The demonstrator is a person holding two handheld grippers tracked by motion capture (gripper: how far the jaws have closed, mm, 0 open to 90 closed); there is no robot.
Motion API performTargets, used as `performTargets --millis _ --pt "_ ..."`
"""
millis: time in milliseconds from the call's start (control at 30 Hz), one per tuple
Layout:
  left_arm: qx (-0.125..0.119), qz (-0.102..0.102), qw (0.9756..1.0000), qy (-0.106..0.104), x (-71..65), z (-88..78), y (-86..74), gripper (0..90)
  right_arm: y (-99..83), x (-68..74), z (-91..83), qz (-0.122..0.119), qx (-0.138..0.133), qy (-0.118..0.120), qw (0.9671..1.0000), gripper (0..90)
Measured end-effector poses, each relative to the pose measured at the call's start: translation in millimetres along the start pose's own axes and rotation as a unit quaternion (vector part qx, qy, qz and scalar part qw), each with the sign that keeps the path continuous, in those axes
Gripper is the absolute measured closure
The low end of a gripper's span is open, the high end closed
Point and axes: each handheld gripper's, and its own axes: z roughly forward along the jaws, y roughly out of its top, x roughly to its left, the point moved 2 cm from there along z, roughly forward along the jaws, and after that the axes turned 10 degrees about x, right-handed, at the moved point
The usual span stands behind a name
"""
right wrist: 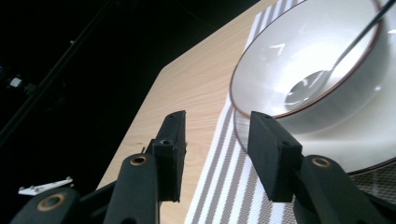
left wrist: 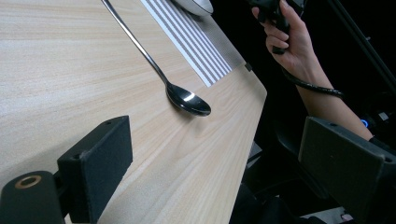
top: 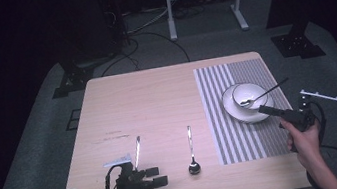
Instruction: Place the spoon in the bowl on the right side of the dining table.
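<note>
**Spoon in the bowl, right gripper open just short of it**

The spoon in the bowl [top: 258, 96] lies with its head down inside the bowl [top: 250, 93], and its handle runs up over the far right rim, pointing away from the person. The bowl stands on a plate [top: 247, 113], and the plate on the striped placemat [top: 230, 115].

The right gripper [top: 266, 109] sits just at the near right edge of that plate, its jaws parted with nothing between them (the right gripper view shows only mat and plate rim in the gap). From the jaws, the bowl lies straight ahead and slightly up; the spoon's long axis slants away from them, so its handle is the far end, its head the nearer.

Well left of the bowl, off the mat, a second spoon [top: 191, 151] lies on the bare table [top: 147, 97], head toward the person. Further left, the left gripper [top: 156, 176] rests wide open and empty, a fork [top: 137, 150] just beyond it. The right hand is plainly nearer the bowl.
</note>
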Motion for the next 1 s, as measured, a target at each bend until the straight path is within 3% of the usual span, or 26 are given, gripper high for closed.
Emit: performTargets --millis 667,1000 --pt "-0.002 0.001 1.0 0.003 -0.3 -1.4 -0.4 8.4 -26.4 24.3 16.1 -0.024 0.033 0.036 0.9985 47.3" --pt "-0.001 0.005 1.0 0.004 -0.7 -0.9 -0.5 8.4 -38.0 34.1 23.1 -0.05 0.049 0.027 0.9972 45.4"
